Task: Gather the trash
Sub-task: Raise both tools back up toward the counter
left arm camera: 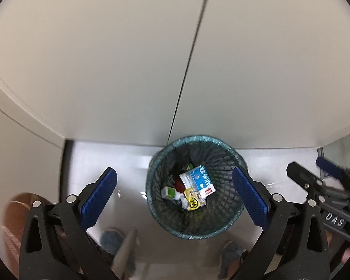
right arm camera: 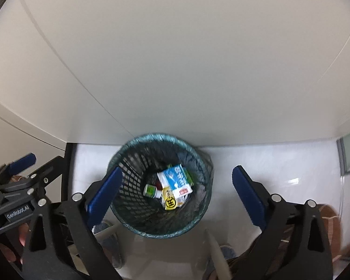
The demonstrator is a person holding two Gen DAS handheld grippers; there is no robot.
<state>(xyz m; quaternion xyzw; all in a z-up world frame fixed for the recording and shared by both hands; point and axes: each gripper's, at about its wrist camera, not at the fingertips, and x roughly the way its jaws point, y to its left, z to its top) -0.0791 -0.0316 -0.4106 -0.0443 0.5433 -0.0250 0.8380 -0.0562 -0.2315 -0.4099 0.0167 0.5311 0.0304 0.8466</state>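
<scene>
A round dark mesh waste bin (left arm camera: 196, 138) (right arm camera: 156, 135) with a bag liner stands on the pale floor, just below a white tabletop's edge. Inside lie a blue-and-white carton (left arm camera: 201, 179) (right arm camera: 178, 178), a yellow wrapper (left arm camera: 192, 200) (right arm camera: 170, 200), a small green-and-white bottle (right arm camera: 151, 190) and other scraps. My left gripper (left arm camera: 173, 172) hangs above the bin, open, nothing between its blue pads. My right gripper (right arm camera: 177, 170) hangs above it too, open and empty. Each gripper shows at the edge of the other's view: the right (left arm camera: 305, 163), the left (right arm camera: 46, 157).
The white tabletop (left arm camera: 105, 58) fills the upper part of both views, with a dark seam (left arm camera: 189, 58) running to the bin. A black table leg (left arm camera: 64, 163) stands left of the bin. A person's blue slippers (left arm camera: 112, 238) are near the bin's front. A brown wooden object (left arm camera: 16, 210) sits far left.
</scene>
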